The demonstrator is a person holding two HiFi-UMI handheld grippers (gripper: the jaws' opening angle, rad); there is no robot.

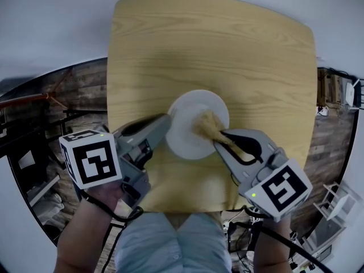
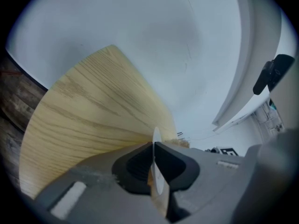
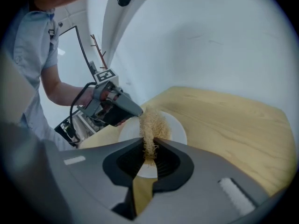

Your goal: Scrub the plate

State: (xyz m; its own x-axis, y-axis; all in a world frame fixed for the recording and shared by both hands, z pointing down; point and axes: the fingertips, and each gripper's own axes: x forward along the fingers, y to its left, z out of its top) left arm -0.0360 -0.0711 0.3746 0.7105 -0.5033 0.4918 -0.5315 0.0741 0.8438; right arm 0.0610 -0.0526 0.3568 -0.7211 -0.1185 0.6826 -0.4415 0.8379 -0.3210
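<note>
A white plate lies on the wooden table, near its front edge. My left gripper is shut on the plate's left rim; in the left gripper view the plate's rim stands edge-on between the closed jaws. My right gripper is shut on a tan fibrous scrubber, which rests on the right half of the plate. In the right gripper view the scrubber sticks out past the jaws over the plate, with the left gripper at the plate's far rim.
The table top is a rounded square of pale wood with a grey-white floor behind it. Dark wooden flooring and racks lie at the left, more clutter at the right. A person's torso and arm show in the right gripper view.
</note>
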